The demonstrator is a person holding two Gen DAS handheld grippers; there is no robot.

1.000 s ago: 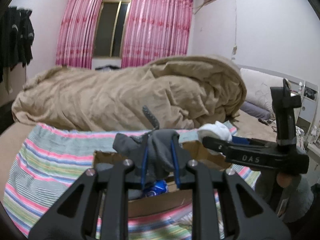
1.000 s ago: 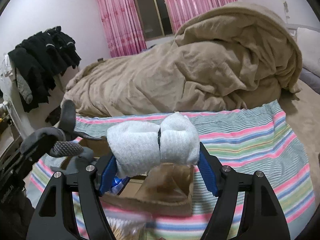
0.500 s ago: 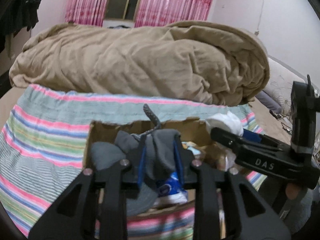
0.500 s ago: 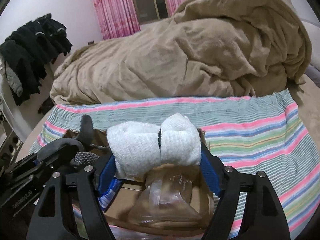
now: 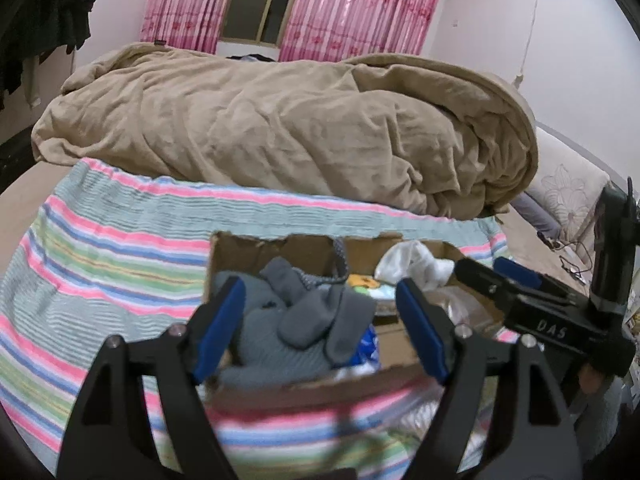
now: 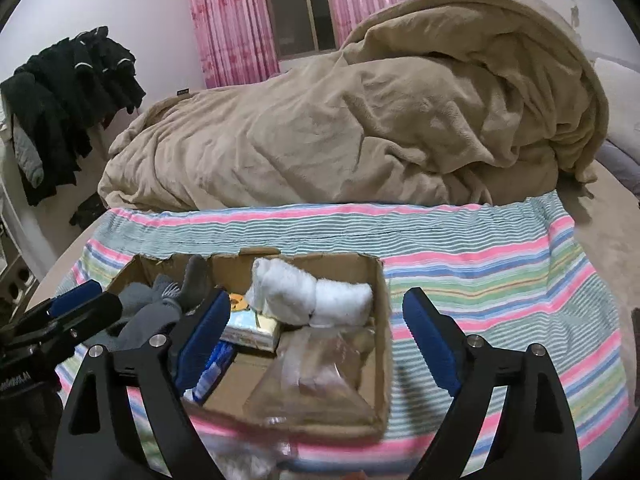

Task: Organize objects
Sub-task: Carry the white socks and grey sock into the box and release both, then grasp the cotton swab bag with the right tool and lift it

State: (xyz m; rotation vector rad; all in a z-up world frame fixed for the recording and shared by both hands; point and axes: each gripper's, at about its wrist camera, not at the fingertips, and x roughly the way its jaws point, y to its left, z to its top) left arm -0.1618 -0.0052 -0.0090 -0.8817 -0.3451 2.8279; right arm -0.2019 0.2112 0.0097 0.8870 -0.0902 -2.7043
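Note:
A cardboard box [image 5: 236, 248] [image 6: 382, 280] sits on a striped cloth on the bed. Grey socks [image 5: 312, 312] [image 6: 168, 300] lie in its left part. A white rolled sock pair [image 6: 312, 296] [image 5: 416, 264] lies in its right part, on a packet. My left gripper [image 5: 320, 328] is open and empty, just above the grey socks. My right gripper [image 6: 316, 340] is open and empty, just above the white socks and a clear plastic bag [image 6: 312, 376]. The right gripper also shows in the left wrist view [image 5: 532, 300], at the box's right side.
The striped cloth [image 5: 100, 264] [image 6: 500, 272] covers the near part of the bed. A bunched tan blanket [image 5: 280, 128] [image 6: 360, 120] lies behind the box. Dark clothes [image 6: 68, 92] hang at the left. Pink curtains [image 5: 352, 8] frame a window at the back.
Both grippers opened. The grey socks dropped from the left gripper into the box, and the white socks dropped from the right gripper into the box.

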